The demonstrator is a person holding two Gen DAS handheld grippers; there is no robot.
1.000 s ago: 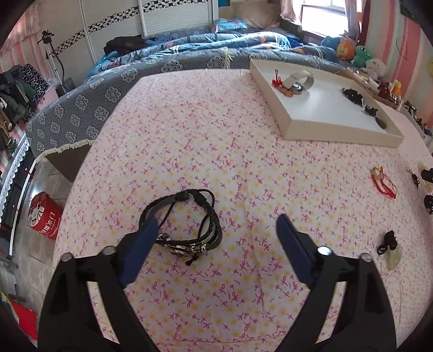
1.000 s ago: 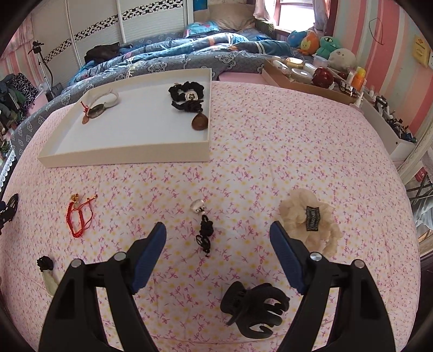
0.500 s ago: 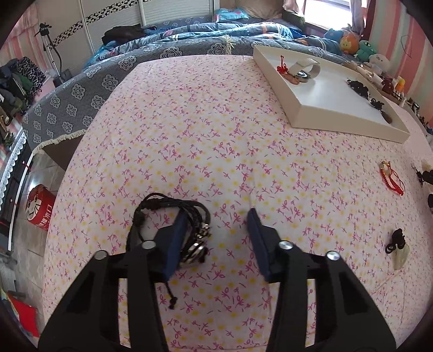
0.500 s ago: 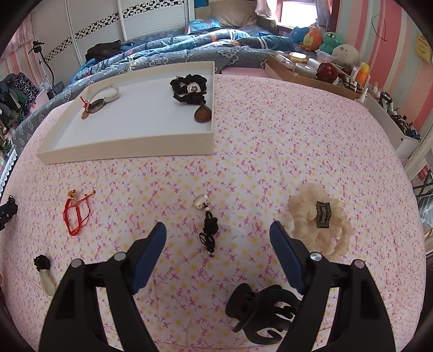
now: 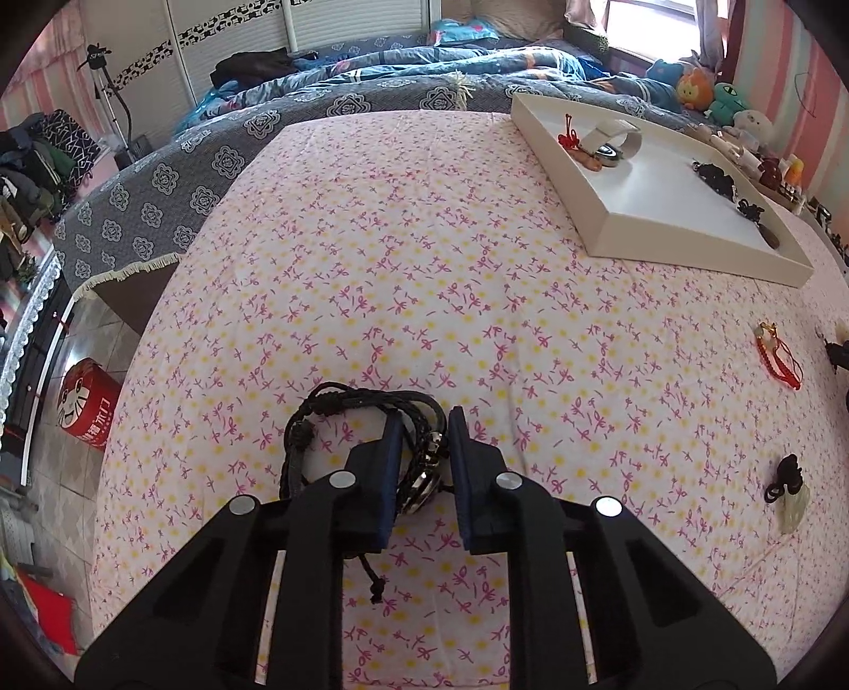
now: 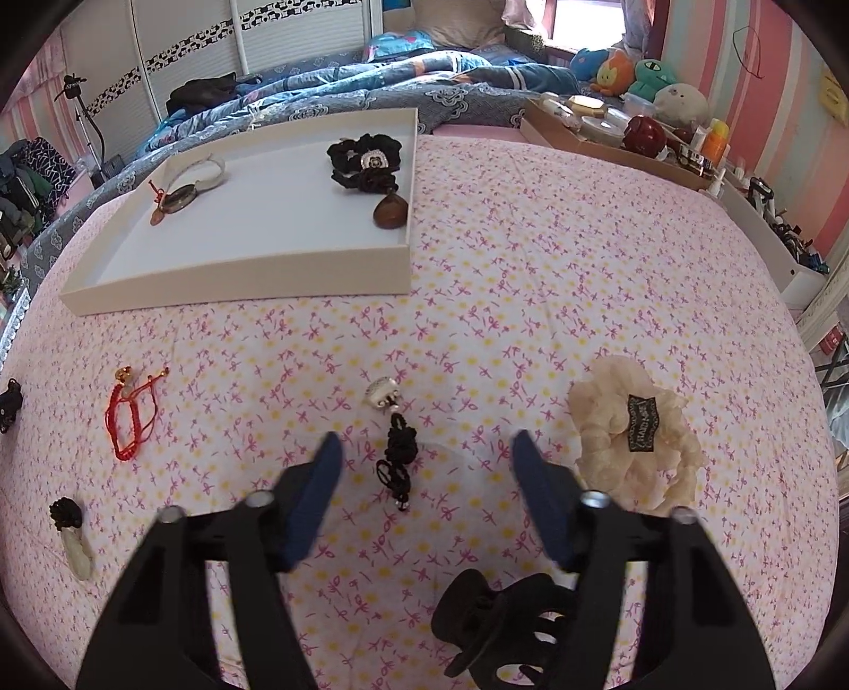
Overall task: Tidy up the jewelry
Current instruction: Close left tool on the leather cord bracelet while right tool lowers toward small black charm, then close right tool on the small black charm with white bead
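Where "HANDMADE" seems legible, black label (image 6: 643, 423) on cream scrunchie (image 6: 631, 432).

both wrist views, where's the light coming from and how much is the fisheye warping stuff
Left wrist view: daylight from the window at top right, blown out; the white tray has bowed edges. Right wrist view: the same window glares, the bedspread bulges like a dome, and the corners go black.
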